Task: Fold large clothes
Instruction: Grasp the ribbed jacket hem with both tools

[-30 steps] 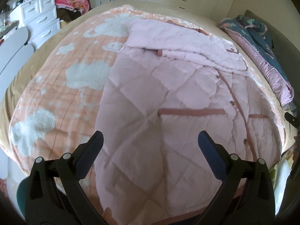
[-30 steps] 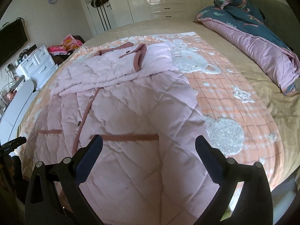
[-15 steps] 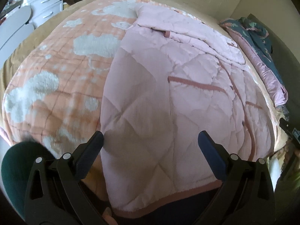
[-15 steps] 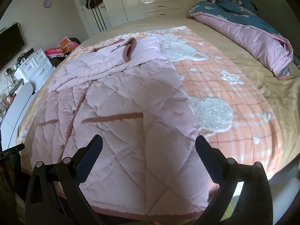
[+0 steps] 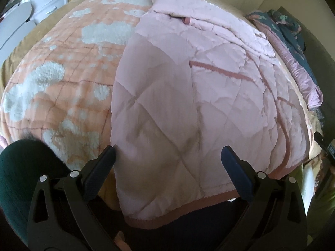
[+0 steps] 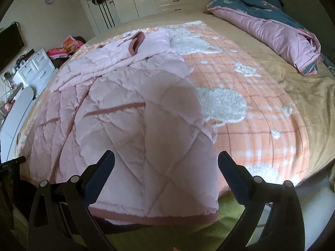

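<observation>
Item: coat [image 5: 188,108], pink, quilted, darker pink trim, lying flat on the blanket [image 5: 69,87] that covers the bed [image 6: 303,87], sleeves folded across the upper body near the far end, hem [image 6: 155,217] hanging over the near edge of the bed. Left gripper [image 5: 167,156]: mine, fingers spread wide, holding nothing, poised over the coat's left near corner. Right gripper [image 6: 166,161]: mine, likewise spread and empty, over the right near corner. Change: a second ago both grippers sat farther in over the coat's body and the hem was out of view; now both have drawn back and down, so the hem and the near edge of the bed show below my fingers. Meaning, by my judgement: the sleeves are done, and I am lining up to pinch the hem at its two corners and carry it toward the collar [image 6: 137,44]. Also present: duvet [image 6: 272,27], bunched at the far right edge of the bed, well apart from the coat.
</observation>
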`<state>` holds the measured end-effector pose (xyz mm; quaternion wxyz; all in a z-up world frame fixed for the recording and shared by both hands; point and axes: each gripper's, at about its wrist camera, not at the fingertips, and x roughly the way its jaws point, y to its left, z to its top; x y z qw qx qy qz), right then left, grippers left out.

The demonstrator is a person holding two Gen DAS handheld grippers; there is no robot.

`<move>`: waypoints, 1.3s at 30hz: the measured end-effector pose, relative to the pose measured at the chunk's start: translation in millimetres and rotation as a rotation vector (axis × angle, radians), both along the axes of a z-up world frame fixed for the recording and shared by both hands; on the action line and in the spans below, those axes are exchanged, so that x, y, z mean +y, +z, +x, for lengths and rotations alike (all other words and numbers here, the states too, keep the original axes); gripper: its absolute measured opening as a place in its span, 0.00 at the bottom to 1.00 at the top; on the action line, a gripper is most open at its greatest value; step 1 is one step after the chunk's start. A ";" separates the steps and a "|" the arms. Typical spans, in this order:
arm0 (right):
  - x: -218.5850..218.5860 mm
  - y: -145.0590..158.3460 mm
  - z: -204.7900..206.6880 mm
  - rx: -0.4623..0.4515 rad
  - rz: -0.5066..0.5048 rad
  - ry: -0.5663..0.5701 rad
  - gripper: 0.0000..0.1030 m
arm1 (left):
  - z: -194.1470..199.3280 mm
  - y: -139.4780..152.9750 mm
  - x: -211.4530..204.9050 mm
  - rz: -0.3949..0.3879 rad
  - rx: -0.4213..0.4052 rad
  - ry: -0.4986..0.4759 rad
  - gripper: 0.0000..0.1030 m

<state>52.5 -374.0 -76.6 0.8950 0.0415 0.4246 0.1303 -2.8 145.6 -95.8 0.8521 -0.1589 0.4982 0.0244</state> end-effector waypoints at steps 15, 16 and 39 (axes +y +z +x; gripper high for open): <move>-11.1 -41.7 -11.9 0.150 0.023 0.025 0.96 | 6.6 -22.4 -7.7 0.006 0.067 -0.014 0.92; -11.4 -43.7 -11.4 0.160 0.025 0.023 0.95 | 7.1 -23.3 -8.1 0.009 0.065 -0.013 0.92; 6.5 -15.9 -28.9 0.061 0.218 0.182 0.25 | -4.3 4.6 -8.0 -0.018 -0.089 -0.022 0.17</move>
